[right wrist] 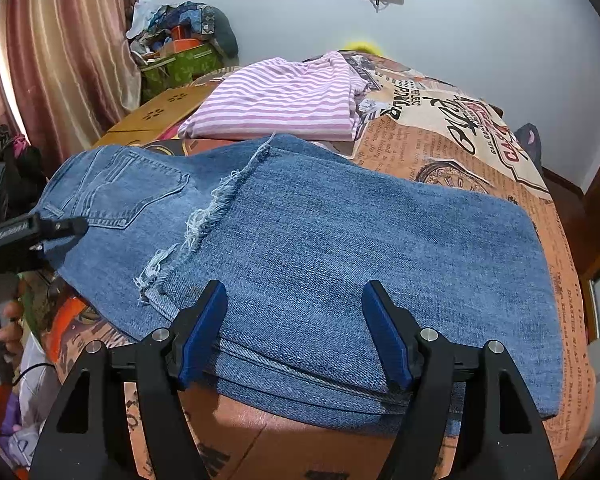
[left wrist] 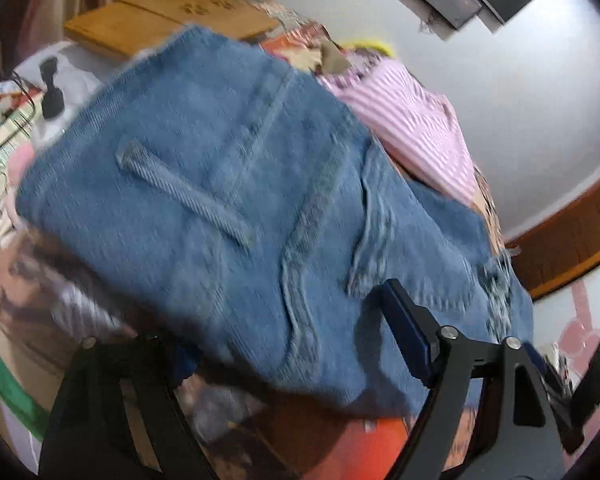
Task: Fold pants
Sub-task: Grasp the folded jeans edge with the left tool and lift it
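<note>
1. Left wrist view: I count one pair of jeans (left wrist: pixel 228 200), one pink-striped garment (left wrist: pixel 412 128) behind it and one cardboard box (left wrist: pixel 160 20) further back. The picture is blurred.
2. The denim fills most of this view, showing a belt loop and thick seams, lying on the bed.
3. My left gripper (left wrist: pixel 300 360) stands wide open over the near edge of the jeans, gripping nothing.
4. Right wrist view: again one pair of jeans (right wrist: pixel 320 240), one striped garment (right wrist: pixel 284 100), one patterned bedcover (right wrist: pixel 460 136).
5. The jeans lie folded in layers, frayed hem across the top, back pocket at left.
6. My right gripper (right wrist: pixel 294 336) is open; the stacked folded edge lies between the pads, unpinched.
</note>
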`<state>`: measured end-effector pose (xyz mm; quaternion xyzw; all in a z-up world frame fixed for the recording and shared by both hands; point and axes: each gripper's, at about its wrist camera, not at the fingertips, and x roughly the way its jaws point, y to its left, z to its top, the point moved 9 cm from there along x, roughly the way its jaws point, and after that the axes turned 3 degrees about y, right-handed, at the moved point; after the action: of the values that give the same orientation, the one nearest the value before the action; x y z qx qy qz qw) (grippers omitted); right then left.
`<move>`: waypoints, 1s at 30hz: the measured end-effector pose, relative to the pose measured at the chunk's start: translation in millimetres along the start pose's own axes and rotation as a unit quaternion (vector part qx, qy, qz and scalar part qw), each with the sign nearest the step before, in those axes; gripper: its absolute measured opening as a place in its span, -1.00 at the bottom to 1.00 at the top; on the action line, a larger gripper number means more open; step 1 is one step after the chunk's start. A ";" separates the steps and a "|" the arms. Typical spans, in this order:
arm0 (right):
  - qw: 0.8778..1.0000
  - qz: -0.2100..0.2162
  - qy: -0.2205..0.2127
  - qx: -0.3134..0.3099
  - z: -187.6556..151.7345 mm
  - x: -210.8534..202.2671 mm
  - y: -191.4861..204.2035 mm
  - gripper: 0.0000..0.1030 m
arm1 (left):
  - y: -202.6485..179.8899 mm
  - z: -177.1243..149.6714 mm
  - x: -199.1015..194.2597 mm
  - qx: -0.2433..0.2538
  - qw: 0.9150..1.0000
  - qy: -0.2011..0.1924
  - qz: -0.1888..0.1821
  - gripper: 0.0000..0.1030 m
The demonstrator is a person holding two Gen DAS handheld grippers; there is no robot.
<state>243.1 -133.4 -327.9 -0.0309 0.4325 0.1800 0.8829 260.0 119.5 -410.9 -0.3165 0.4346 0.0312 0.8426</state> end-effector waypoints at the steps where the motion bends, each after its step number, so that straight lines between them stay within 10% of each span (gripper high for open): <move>1: 1.000 0.001 0.000 0.000 0.6 0.6 0.1 0.31 | 2.2 5.3 -0.2 -0.004 1.000 -0.005 0.001 0.49; 6: 1.000 0.001 0.000 0.001 1.3 1.3 1.4 0.31 | 4.9 26.9 -3.3 0.020 0.998 -0.033 0.051 -0.06; 15: 1.000 0.017 0.013 0.020 5.4 -2.8 -2.2 0.31 | -40.2 41.9 -25.7 0.154 0.974 -0.085 0.140 -0.33; 30: 0.987 -0.060 -0.017 0.147 -19.8 -46.8 -124.2 0.31 | -161.5 64.4 -90.0 0.254 0.947 -0.172 0.098 -0.40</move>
<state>244.7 -267.1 -316.5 0.0763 0.4367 0.0613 0.8943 302.9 46.8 -234.2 -0.0375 0.3050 0.0557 0.9500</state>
